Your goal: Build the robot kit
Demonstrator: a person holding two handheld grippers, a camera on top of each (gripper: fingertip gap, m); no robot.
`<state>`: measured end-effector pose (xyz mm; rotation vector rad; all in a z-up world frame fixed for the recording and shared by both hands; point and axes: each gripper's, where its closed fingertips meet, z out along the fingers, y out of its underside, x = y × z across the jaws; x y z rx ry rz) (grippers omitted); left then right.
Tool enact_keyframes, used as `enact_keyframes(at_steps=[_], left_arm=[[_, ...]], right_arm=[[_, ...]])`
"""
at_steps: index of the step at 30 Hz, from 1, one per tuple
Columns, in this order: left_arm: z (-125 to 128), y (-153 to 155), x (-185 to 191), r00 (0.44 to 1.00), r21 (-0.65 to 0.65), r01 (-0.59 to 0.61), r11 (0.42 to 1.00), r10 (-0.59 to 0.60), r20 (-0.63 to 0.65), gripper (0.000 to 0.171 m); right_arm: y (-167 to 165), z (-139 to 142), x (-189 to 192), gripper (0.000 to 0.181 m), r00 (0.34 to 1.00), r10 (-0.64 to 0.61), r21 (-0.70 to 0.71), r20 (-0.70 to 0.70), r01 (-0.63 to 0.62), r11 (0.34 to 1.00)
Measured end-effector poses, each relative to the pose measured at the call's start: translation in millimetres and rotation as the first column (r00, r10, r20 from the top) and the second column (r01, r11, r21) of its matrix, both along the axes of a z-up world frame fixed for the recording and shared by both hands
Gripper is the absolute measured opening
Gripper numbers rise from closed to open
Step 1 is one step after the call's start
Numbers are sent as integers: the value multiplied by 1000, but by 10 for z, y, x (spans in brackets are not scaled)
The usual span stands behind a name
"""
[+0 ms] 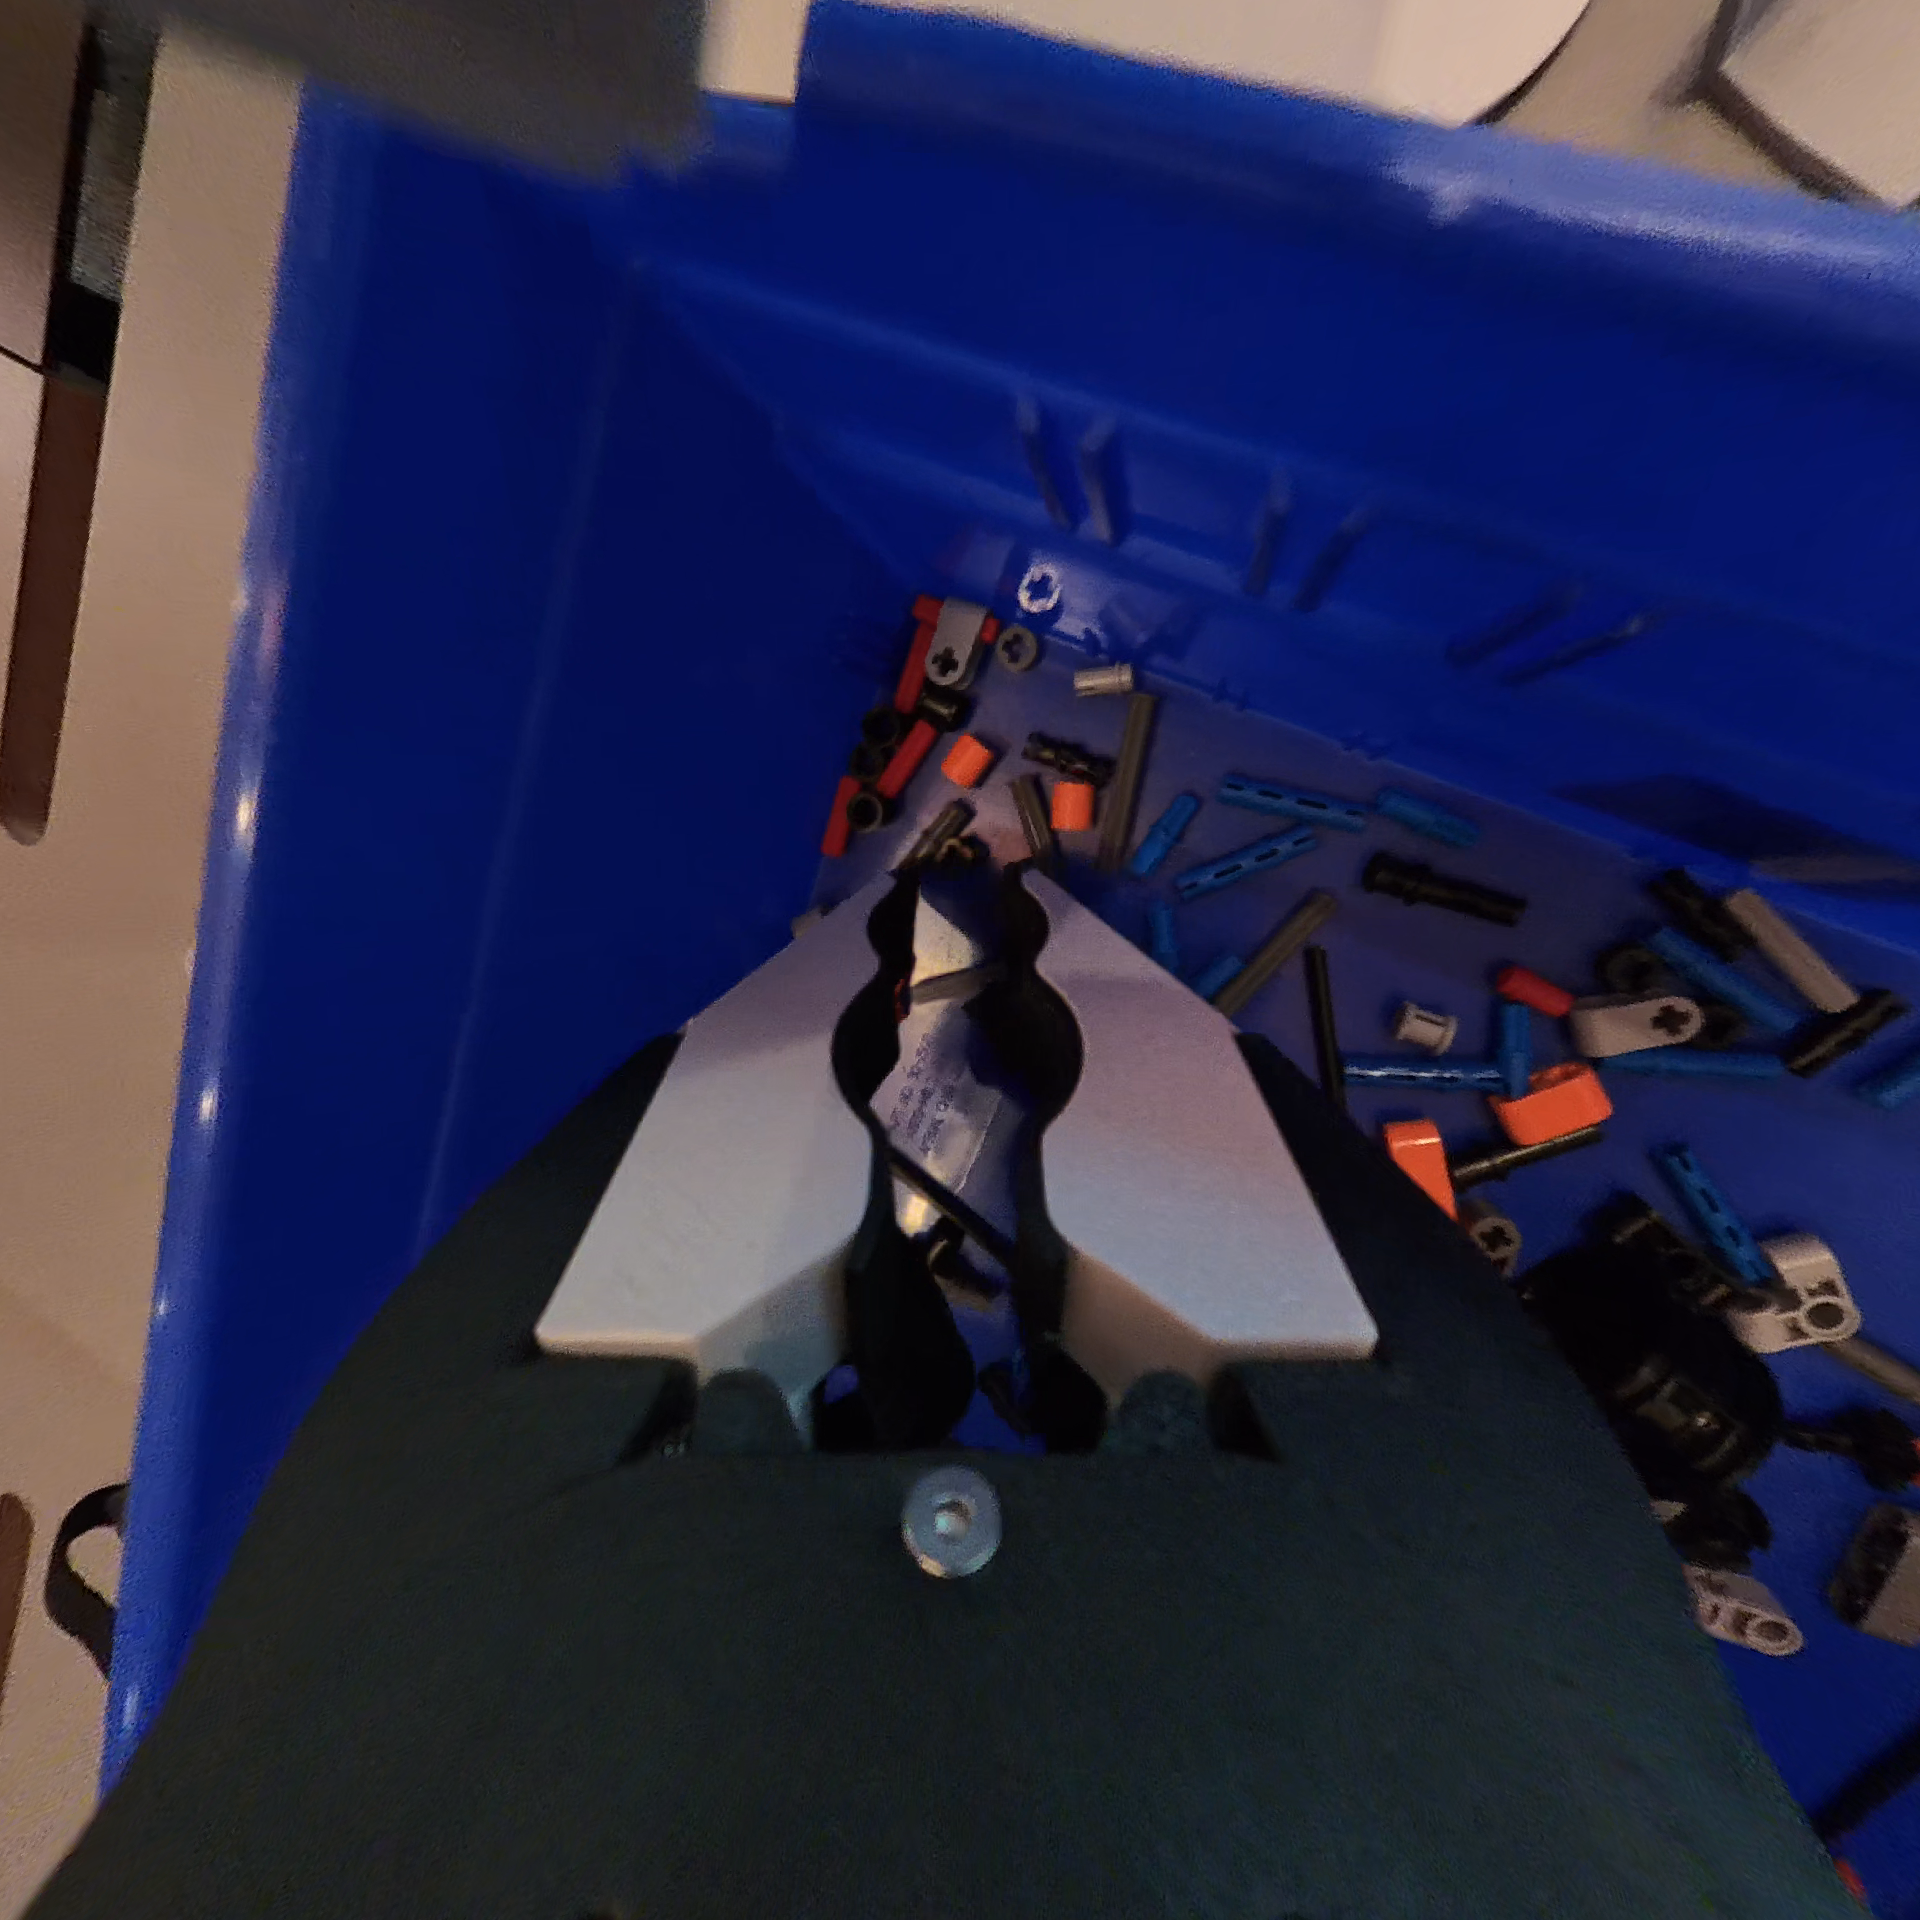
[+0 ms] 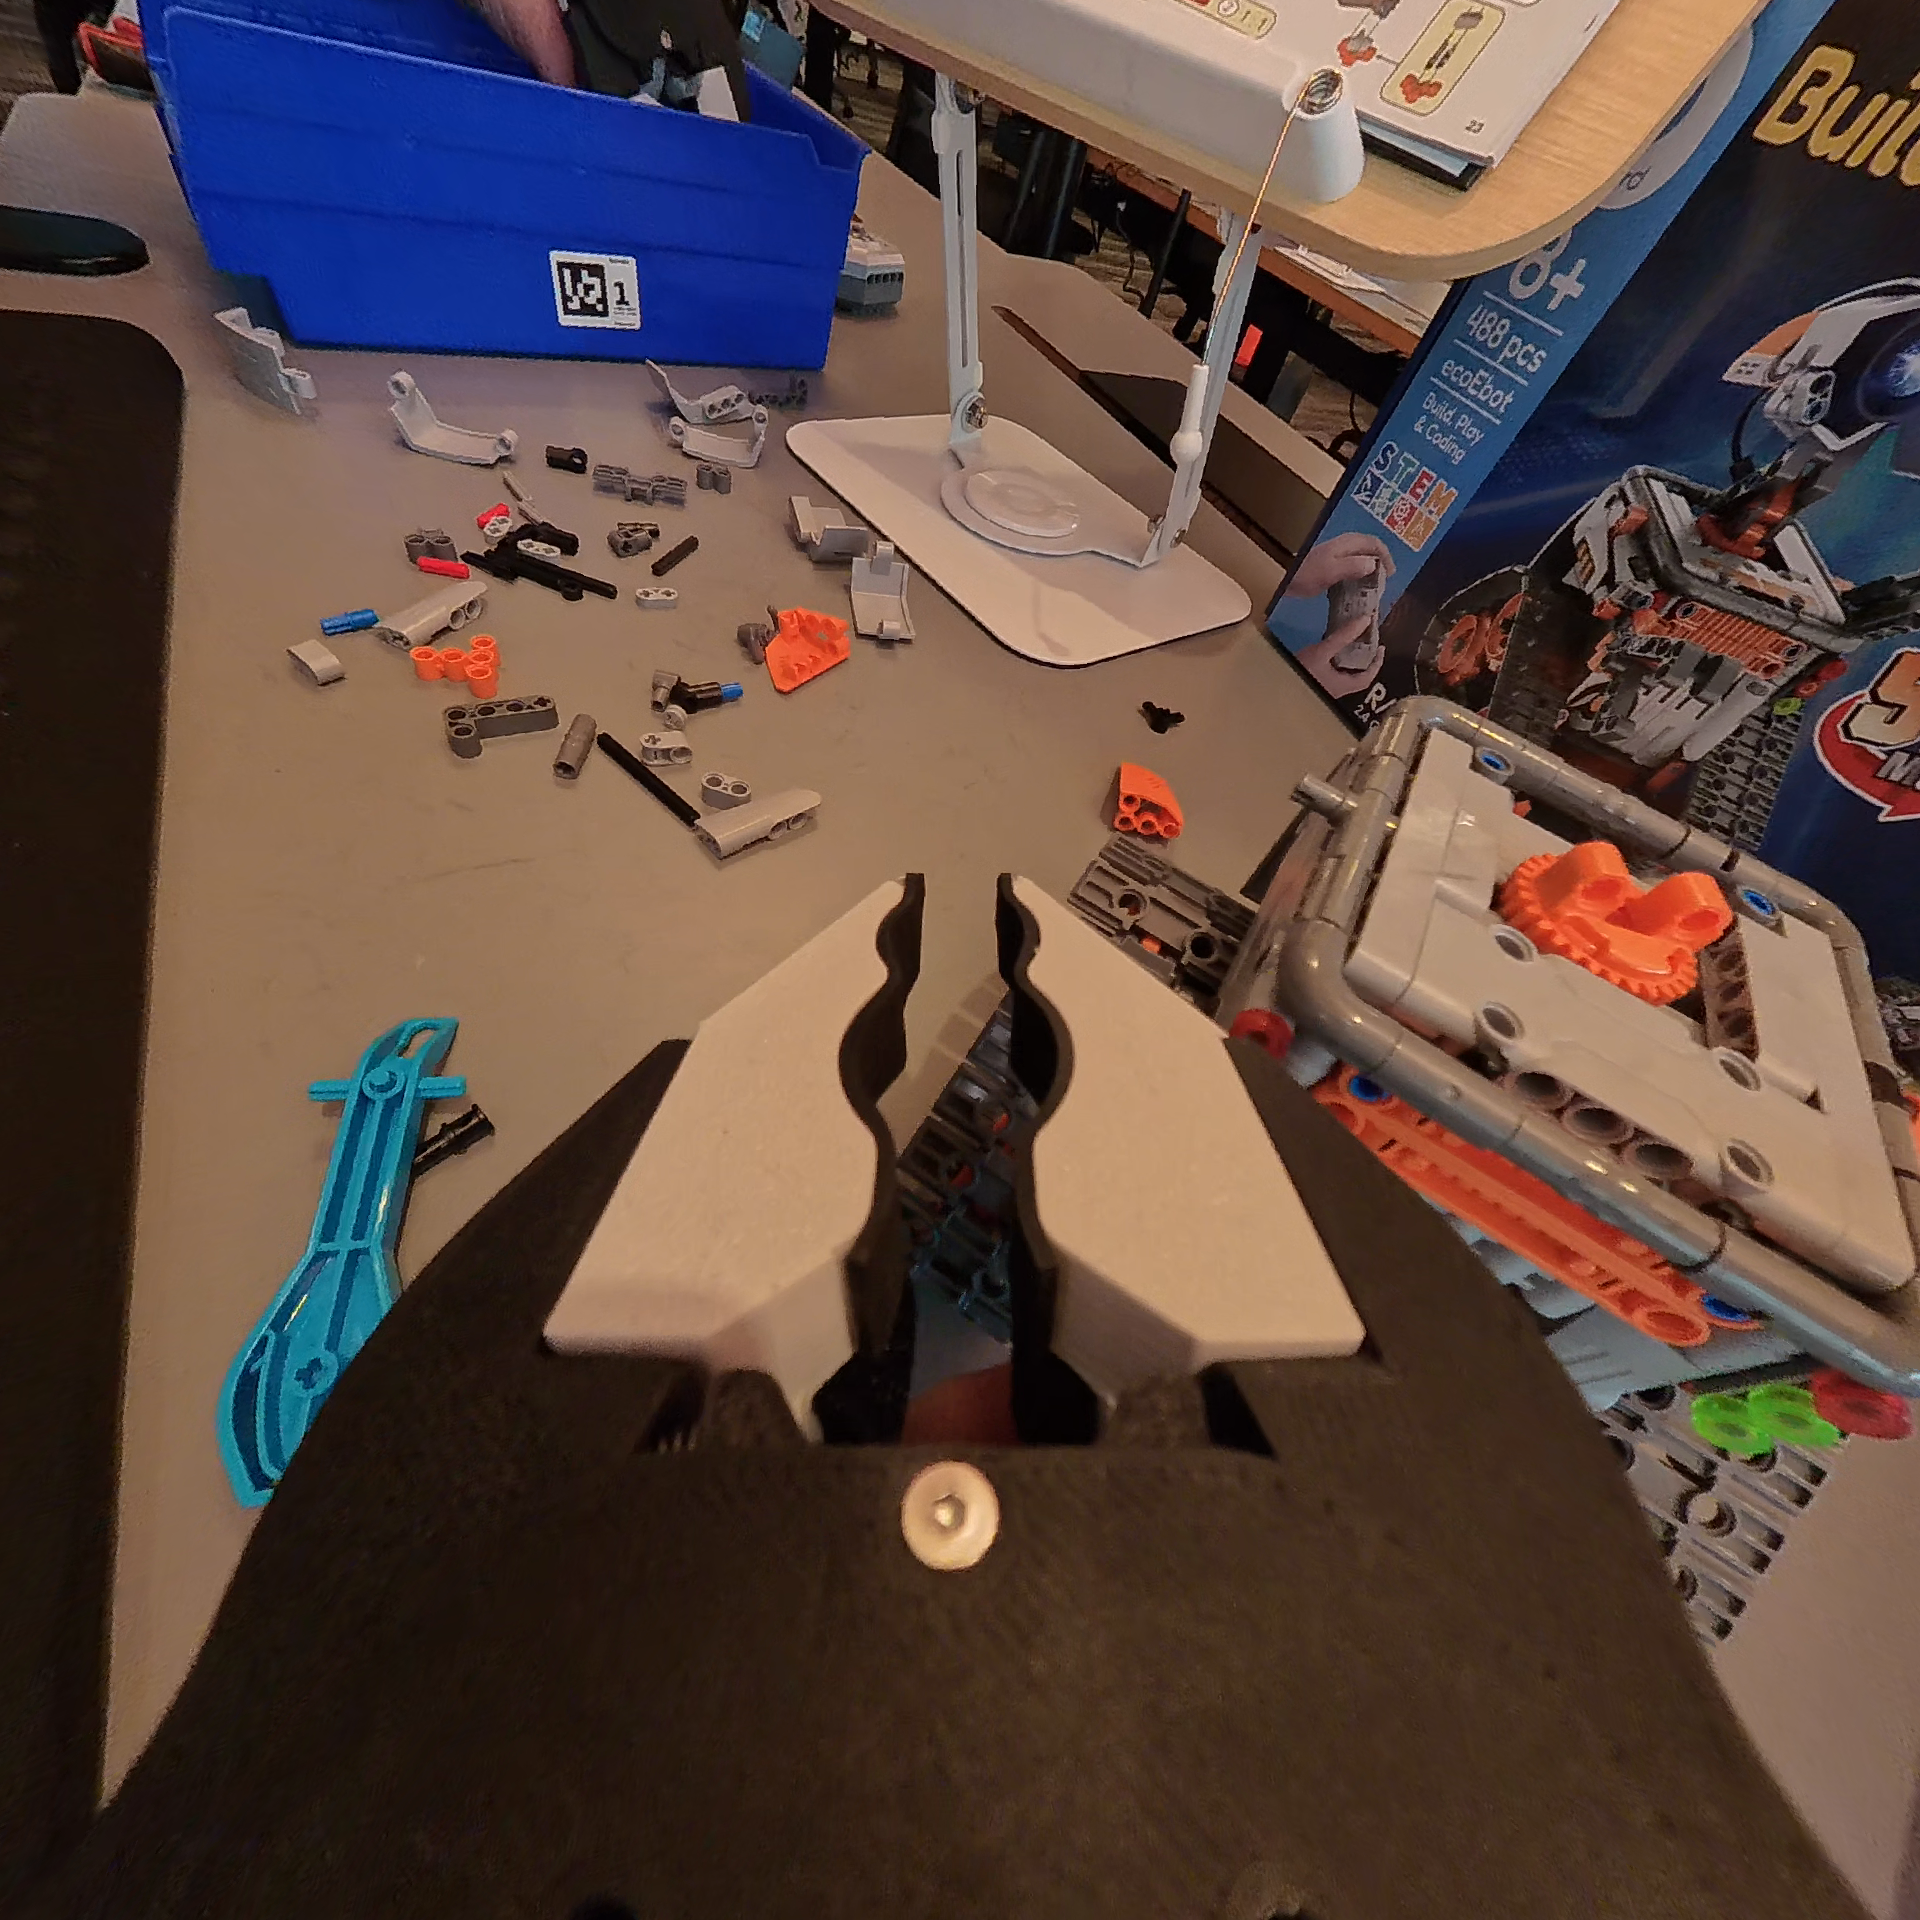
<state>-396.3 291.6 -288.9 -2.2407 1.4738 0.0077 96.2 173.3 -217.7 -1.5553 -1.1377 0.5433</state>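
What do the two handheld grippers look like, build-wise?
Both match: the left gripper and right gripper have a dark, matte, rough-textured body, one silver screw at centre, and two pale grey wedge fingers lined with wavy black pads. No cables or sleeves visible.

blue bin (image 2: 416, 208), loose parts (image 2: 582, 623), perhaps pins (image 1: 1288, 800)

The left gripper (image 1: 961, 883), with pale fingers and black wavy pads, reaches down into a deep blue plastic bin (image 1: 499, 623). Its jaws stand slightly apart over small black, grey, blue and orange building pieces (image 1: 1299, 831) scattered on the bin floor, its tips near a clear plastic bag (image 1: 951, 1112).
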Motion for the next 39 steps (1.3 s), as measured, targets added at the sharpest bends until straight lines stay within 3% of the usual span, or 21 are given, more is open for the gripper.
enact_keyframes(at_steps=[6, 19, 22, 26, 29, 31, 34, 39], left_arm=[[-15, 33, 60, 1000, 12, -12, 1000, 12, 17, 7], [84, -47, 78, 1000, 36, 7, 999, -8, 28, 5], [311, -178, 88, 999, 66, 4, 998, -6, 38, 5], [933, -325, 250, 997, 238, 31, 971, -48, 68, 5], [1351, -504, 532, 990, 316, 67, 947, -101, 94, 5], [1483, -658, 835, 981, 323, 115, 939, -159, 112, 5], [1386, -930, 1384, 956, 292, 239, 926, -277, 98, 5], [842, -1310, 2173, 900, 168, 410, 896, -428, 83, 5]], right_arm=[[2, 4, 7, 12, 1000, -3, 2, -1, 3, 1000], [-12, 25, 3, 12, 1000, 3, 10, -3, -3, 1000], [-20, 38, -8, 12, 1000, 6, 17, -1, -6, 1000], [-48, 68, -52, 12, 1000, 20, 33, 4, -20, 999], [-81, 91, -82, 11, 999, 38, 44, 4, -38, 998], [-98, 110, -88, 11, 999, 45, 54, 4, -45, 998], [-120, 118, -80, 11, 999, 49, 60, 8, -50, 997], [-194, 142, -110, 11, 996, 84, 69, 5, -85, 994]])
